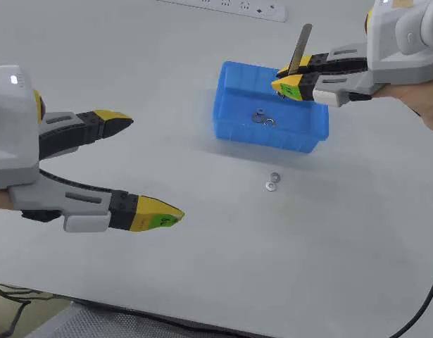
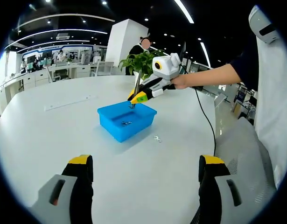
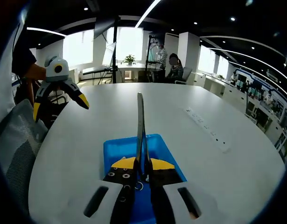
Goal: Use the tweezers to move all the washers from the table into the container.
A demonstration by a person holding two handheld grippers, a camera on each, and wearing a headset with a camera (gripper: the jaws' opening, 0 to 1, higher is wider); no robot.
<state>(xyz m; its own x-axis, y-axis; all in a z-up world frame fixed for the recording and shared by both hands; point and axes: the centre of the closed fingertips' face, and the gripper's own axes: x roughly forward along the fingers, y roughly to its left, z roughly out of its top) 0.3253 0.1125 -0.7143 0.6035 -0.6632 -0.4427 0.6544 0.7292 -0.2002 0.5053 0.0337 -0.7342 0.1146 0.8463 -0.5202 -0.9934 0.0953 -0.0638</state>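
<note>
A blue container (image 1: 267, 135) stands mid-table with two washers (image 1: 262, 117) inside. Two more washers (image 1: 273, 182) lie on the table just in front of it. My right gripper (image 1: 285, 86) hovers over the container's far right corner, shut on metal tweezers (image 1: 300, 46) that stick up through its jaws. In the right gripper view the tweezers (image 3: 140, 122) run forward over the container (image 3: 116, 151). My left gripper (image 1: 149, 170) is open and holds nothing, well to the left of the container. The left gripper view shows the container (image 2: 116, 130), the right gripper (image 2: 138, 97) and the table washers (image 2: 157, 138).
A white power strip (image 1: 230, 6) lies at the table's far edge. A black cable (image 1: 422, 308) runs along the right side. The table's near edge (image 1: 132, 310) is close below my left gripper. People and desks stand far behind.
</note>
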